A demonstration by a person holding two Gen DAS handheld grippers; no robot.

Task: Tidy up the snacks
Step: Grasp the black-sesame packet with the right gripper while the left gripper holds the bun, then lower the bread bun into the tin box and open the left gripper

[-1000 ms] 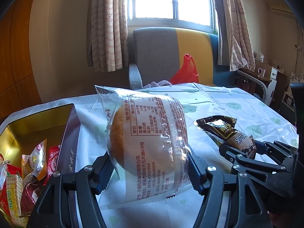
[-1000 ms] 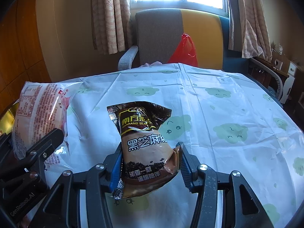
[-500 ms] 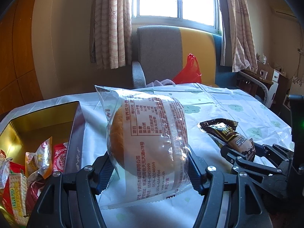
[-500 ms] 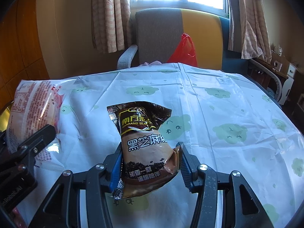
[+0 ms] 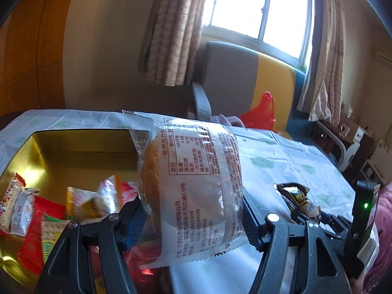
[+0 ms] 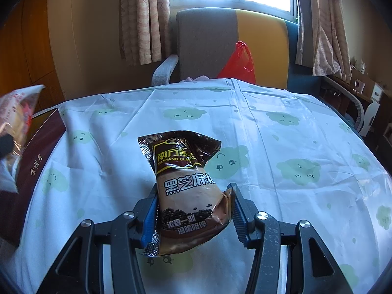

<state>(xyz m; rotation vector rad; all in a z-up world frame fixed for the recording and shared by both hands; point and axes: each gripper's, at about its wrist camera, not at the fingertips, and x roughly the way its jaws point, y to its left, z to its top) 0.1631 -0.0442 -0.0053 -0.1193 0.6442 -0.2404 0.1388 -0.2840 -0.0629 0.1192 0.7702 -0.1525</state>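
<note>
My left gripper (image 5: 193,223) is clamped on the clear-wrapped bun packet (image 5: 191,183), both pads pressing its sides at the lower centre of the left view; I hold it upright and off the table, so the soft bread is not crushed flat. Its left edge overlaps the gold-lined box (image 5: 80,144), which fills the left of that frame and already contains mixed snack packets (image 5: 36,210) in its near end, the far end bare. Judgement: the bun goes in next. My right gripper (image 6: 193,216) grips the brown sesame sachet (image 6: 186,186) by its lower half, lifted above the cloud-print tablecloth (image 6: 281,147), centre frame. The box's maroon outer wall (image 6: 36,161) shows at left, well apart; this one waits its turn.
</note>
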